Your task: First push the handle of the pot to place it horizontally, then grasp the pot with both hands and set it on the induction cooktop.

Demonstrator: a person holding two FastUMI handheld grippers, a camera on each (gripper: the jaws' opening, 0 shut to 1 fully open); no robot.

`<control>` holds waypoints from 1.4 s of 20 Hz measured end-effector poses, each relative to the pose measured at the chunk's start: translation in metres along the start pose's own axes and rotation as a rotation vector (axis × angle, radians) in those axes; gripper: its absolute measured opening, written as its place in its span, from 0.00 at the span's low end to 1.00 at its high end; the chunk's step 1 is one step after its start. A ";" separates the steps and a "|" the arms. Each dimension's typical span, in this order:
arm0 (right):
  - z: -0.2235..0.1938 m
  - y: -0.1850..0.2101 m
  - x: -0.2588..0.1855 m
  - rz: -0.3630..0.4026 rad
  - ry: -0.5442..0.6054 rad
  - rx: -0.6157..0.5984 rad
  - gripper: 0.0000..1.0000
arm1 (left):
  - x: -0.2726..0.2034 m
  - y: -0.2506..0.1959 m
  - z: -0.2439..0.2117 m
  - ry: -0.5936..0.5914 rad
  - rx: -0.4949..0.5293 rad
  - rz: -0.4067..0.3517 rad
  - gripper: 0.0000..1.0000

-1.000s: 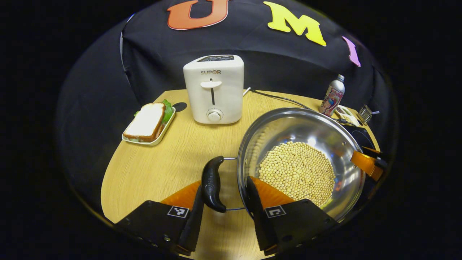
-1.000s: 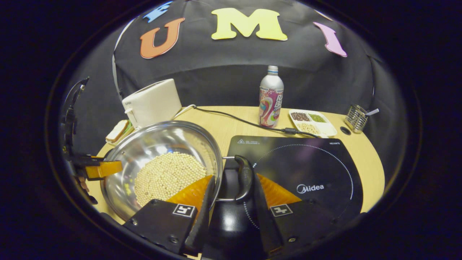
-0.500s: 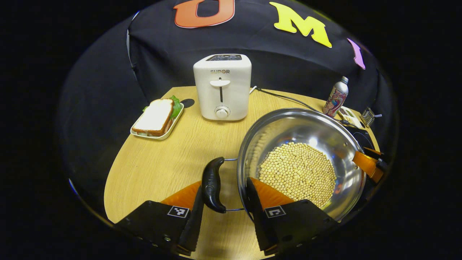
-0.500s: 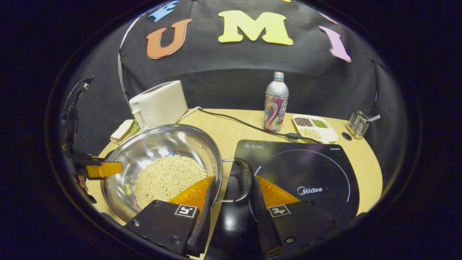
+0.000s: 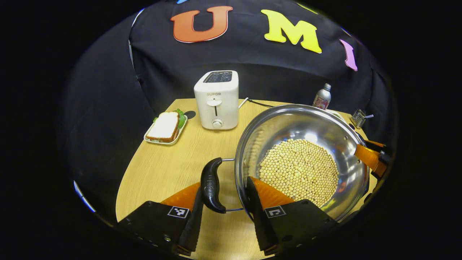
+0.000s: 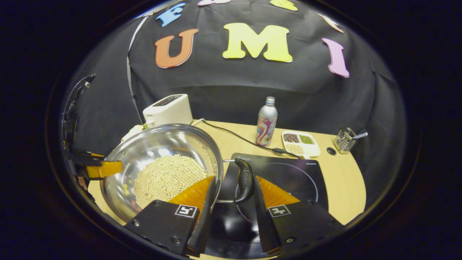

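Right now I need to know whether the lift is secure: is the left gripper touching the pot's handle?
Touching. In the left gripper view the left gripper straddles the pot's handle, one finger pressing it.

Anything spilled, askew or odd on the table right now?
Nothing stands out. The beans sit inside the pot, none on the table. The toaster and bottle stand upright.

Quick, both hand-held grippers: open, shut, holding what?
Left hand-held gripper: straddles the black side handle of the steel pot of beans; grip cannot be told.
Right hand-held gripper: same at the other black handle.
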State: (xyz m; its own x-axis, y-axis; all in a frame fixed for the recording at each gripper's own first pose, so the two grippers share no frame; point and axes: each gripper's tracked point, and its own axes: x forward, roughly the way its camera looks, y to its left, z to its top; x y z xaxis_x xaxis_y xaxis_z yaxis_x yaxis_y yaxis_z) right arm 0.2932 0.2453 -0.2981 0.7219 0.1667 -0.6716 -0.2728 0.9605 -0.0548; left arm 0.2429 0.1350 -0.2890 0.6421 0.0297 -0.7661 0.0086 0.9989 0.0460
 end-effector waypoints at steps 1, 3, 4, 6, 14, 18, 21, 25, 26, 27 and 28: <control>0.000 -0.005 -0.007 -0.004 0.005 -0.001 0.55 | -0.006 -0.007 0.000 -0.001 0.000 -0.006 0.61; -0.001 -0.017 -0.022 -0.016 0.016 -0.008 0.58 | -0.015 -0.019 -0.002 -0.008 0.005 -0.015 0.61; 0.000 -0.024 -0.030 -0.023 0.019 -0.011 0.58 | -0.020 -0.025 -0.003 -0.011 0.003 -0.021 0.70; 0.001 -0.037 -0.044 -0.043 0.015 -0.013 0.58 | -0.028 -0.041 -0.005 -0.009 -0.010 -0.043 0.61; 0.003 -0.092 -0.087 -0.094 0.003 0.018 0.58 | -0.052 -0.099 0.002 -0.029 0.005 -0.087 0.65; 0.010 -0.118 -0.098 -0.109 -0.013 0.038 0.58 | -0.057 -0.125 0.014 -0.039 0.016 -0.095 0.61; 0.012 -0.141 -0.102 -0.120 -0.025 0.051 0.58 | -0.059 -0.147 0.023 -0.048 0.029 -0.104 0.61; 0.009 -0.174 -0.097 -0.135 -0.027 0.068 0.55 | -0.049 -0.177 0.029 -0.044 0.047 -0.116 0.61; 0.008 -0.182 -0.093 -0.137 -0.025 0.070 0.55 | -0.045 -0.184 0.031 -0.045 0.050 -0.117 0.61; 0.006 -0.189 -0.088 -0.140 -0.025 0.074 0.58 | -0.040 -0.192 0.032 -0.043 0.055 -0.117 0.61; 0.005 -0.197 -0.083 -0.143 -0.026 0.078 0.55 | -0.034 -0.199 0.033 -0.043 0.060 -0.118 0.51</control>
State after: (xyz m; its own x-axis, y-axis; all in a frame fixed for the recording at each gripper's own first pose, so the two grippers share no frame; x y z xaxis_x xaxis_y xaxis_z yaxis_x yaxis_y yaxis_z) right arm 0.2901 0.0436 -0.2273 0.7660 0.0319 -0.6421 -0.1167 0.9891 -0.0901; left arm 0.2449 -0.0661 -0.2508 0.6661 -0.0905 -0.7404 0.1309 0.9914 -0.0034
